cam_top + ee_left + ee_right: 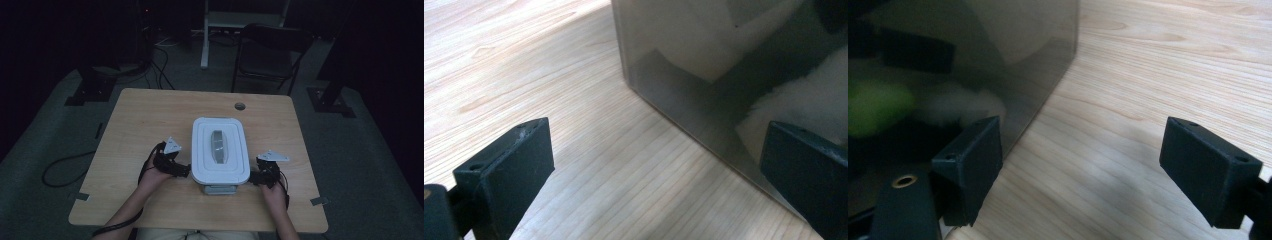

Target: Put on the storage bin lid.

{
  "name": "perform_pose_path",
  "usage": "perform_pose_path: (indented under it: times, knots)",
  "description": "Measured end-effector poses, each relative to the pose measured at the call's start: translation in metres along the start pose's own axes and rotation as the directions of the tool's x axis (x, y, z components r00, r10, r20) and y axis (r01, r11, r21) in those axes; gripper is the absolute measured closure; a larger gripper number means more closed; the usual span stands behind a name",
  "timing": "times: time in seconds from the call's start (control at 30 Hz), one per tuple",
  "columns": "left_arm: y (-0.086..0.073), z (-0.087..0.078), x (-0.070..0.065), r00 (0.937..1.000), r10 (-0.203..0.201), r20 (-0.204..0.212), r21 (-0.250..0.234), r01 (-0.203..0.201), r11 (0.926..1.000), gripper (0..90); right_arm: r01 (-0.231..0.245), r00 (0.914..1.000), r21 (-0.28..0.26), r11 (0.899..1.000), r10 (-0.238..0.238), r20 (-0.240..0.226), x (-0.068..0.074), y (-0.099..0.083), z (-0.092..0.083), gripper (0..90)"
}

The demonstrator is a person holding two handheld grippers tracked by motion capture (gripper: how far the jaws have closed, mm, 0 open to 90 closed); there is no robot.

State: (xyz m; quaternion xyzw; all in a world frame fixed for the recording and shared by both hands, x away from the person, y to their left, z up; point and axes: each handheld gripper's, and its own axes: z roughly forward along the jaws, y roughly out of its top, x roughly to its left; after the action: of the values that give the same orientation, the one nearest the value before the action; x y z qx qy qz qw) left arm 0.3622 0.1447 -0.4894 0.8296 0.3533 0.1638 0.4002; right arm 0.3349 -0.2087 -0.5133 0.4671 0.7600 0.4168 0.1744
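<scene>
A storage box with a white lid [220, 148] and a grey handle on top stands in the middle of the wooden table [145, 115]. Its smoky see-through wall [704, 75] lets pale shapes show inside, and in the right gripper view the wall [973, 60] reveals something green within. My left gripper [187, 170] is open at the box's left side, low by its near corner; its black fingers [514, 170] stand wide apart. My right gripper [251, 177] is open at the box's right side, with its fingers [973, 160] spread beside the wall.
A round cable hole [240, 106] lies in the table beyond the box. A dark chair [270, 52] and a white frame [210, 30] stand behind the table. Cables [65, 165] trail on the floor at the left.
</scene>
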Motion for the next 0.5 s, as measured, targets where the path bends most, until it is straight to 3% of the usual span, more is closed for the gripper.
perform_pose_path:
  times: [0.1,0.23,0.5]
  knots:
    - [0.000,-0.001,0.001,1.0000,-0.001,0.002,-0.001,0.001,1.0000,1.7,0.008,0.9999,0.007,1.000,-0.008,0.009,0.001,0.001,0.002,15.6]
    - [-0.002,-0.008,0.006,0.9999,-0.013,-0.003,-0.017,0.013,0.9998,1.7,-0.029,0.9994,-0.034,0.999,0.030,0.018,-0.006,0.007,0.004,13.1]
    - [-0.001,-0.014,0.010,0.9999,-0.016,-0.001,-0.047,0.016,0.9988,1.8,-0.031,0.9976,-0.064,0.997,0.035,0.061,-0.015,0.019,0.003,13.1]
